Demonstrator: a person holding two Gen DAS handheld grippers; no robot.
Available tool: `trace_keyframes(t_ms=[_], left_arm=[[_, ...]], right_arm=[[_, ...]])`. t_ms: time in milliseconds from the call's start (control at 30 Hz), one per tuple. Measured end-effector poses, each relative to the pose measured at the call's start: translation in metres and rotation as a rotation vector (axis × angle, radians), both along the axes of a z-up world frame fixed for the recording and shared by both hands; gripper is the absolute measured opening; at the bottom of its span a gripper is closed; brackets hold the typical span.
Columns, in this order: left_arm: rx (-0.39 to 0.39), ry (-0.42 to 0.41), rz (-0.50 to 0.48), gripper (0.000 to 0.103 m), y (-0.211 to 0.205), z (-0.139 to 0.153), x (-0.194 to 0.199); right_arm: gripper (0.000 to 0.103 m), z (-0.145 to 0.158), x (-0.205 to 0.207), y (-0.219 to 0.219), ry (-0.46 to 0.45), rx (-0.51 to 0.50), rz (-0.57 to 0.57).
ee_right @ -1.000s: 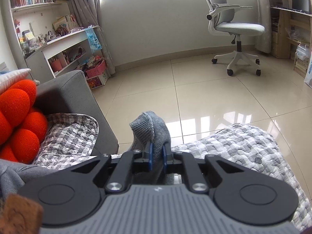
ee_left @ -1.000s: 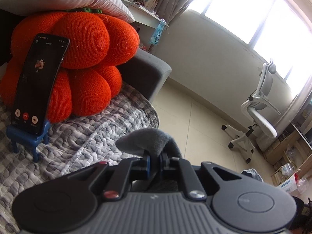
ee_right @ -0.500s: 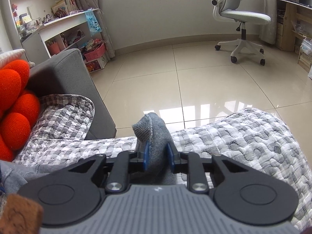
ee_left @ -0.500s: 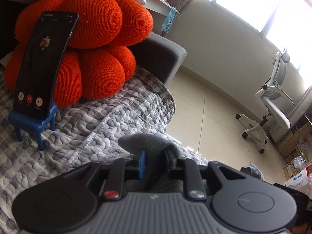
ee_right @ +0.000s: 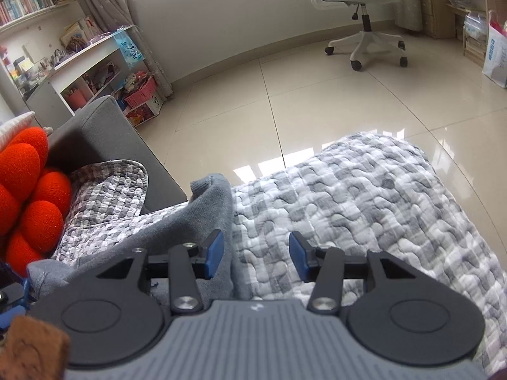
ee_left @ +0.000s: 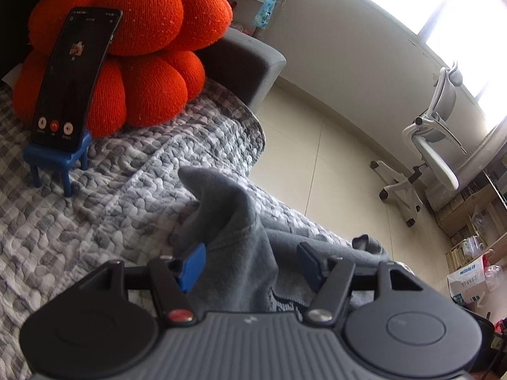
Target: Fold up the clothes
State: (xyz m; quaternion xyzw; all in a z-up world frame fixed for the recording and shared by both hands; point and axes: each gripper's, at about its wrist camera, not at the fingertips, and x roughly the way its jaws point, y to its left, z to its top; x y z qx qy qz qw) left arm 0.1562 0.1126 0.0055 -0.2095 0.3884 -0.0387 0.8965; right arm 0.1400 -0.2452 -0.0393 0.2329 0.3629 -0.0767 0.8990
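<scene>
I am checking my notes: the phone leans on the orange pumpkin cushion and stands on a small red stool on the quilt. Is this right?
Not quite. The small stool under the phone is blue, not red, as the left wrist view shows. The phone does lean on the orange pumpkin cushion, and the stool stands on the quilt.

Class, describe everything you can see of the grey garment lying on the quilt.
The grey garment is soft, fleecy-looking cloth with a stitched hem and a ribbed knit edge. It lies crumpled on the checked quilt, two corners standing up in peaks. One peak rises between the open pads of the left gripper, whose jaws have just been opening. The other leans by one pad of the right gripper, also just opened. Neither grips it.
</scene>
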Motion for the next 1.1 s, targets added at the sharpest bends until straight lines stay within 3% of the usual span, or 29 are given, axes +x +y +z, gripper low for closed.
trace_keyframes(t_ms=[467, 733, 900, 1033, 1100], left_arm=[[-0.072, 0.014, -0.096, 0.066, -0.046, -0.043, -0.027], [-0.157, -0.002, -0.121, 0.065, -0.05, -0.049, -0.029], [-0.139, -0.029, -0.163, 0.065, -0.057, -0.045, -0.036], [-0.146, -0.064, -0.19, 0.062, -0.058, -0.041, -0.039], [-0.155, -0.075, -0.21, 0.055, -0.059, -0.041, -0.04]], right_arm=[[0.05, -0.029, -0.055, -0.007, 0.061, 0.184, -0.001], [0.051, -0.034, -0.061, 0.0, -0.026, 0.289, 0.024], [0.033, -0.028, -0.059, 0.015, -0.1, 0.297, 0.063], [0.029, -0.021, -0.057, 0.034, -0.15, 0.28, 0.128], [0.029, -0.024, -0.054, 0.042, -0.134, 0.266, 0.16]])
